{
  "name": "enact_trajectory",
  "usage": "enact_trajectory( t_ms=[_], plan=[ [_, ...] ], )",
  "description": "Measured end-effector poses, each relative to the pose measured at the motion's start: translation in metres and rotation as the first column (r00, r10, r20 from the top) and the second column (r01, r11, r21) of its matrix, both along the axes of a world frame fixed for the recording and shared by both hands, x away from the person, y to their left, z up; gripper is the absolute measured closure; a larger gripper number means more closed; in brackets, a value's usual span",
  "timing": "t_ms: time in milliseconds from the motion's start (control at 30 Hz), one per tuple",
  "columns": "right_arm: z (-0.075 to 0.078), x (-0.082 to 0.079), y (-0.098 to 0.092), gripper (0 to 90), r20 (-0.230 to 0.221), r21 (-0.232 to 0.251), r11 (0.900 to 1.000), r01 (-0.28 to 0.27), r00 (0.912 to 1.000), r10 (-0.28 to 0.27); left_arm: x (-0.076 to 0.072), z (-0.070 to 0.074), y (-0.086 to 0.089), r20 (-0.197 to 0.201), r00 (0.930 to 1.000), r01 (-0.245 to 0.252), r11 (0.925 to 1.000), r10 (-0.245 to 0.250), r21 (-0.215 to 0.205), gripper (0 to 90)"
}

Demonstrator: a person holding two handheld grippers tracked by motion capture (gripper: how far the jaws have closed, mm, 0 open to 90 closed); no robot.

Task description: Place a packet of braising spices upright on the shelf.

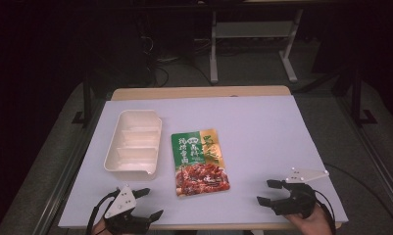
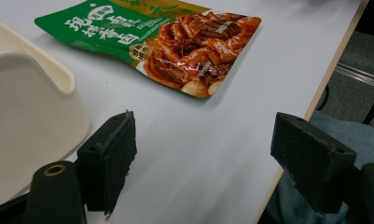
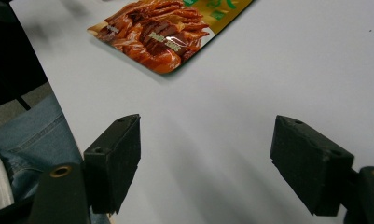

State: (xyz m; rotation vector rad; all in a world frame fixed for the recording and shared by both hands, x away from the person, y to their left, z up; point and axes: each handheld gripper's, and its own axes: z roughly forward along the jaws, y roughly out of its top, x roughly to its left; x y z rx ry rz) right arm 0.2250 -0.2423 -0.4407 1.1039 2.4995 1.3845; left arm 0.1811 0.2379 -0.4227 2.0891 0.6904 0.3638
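Note:
A green and gold food pouch (image 1: 200, 162) printed with red braised meat lies flat in the middle of the table. A cream plastic tray (image 1: 134, 142) with compartments sits just left of it. My left gripper (image 1: 149, 203) rests at the near left edge, open and empty, with the tray's corner (image 2: 31, 116) beside its left jaw and the pouch (image 2: 175, 42) ahead. My right gripper (image 1: 266, 192) rests at the near right edge, open and empty, with the pouch's meat end (image 3: 156, 35) farther ahead to its left.
The table (image 1: 262, 132) has a pale lilac top with a wooden strip along the far edge. A person's denim-clad legs (image 3: 31, 140) sit under the near edge. A white metal frame (image 1: 253, 34) stands on the dark floor beyond.

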Motion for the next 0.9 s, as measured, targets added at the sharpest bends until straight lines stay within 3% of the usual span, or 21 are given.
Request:
enact_trajectory(
  t_ms=[167,900],
  plan=[
    [-0.002,0.0,0.003,23.3,0.001,-0.027,0.999,-0.018,0.9998,0.018,0.001,0.0,0.0,-0.002,1.0,-0.002,1.0,0.002,0.0,23.1],
    [-0.002,0.004,0.008,22.2,-0.016,-0.023,0.999,-0.03,0.9994,0.029,0.003,0.001,-0.011,0.008,0.9998,0.016,0.9997,-0.016,0.018,29.1]
  ],
)
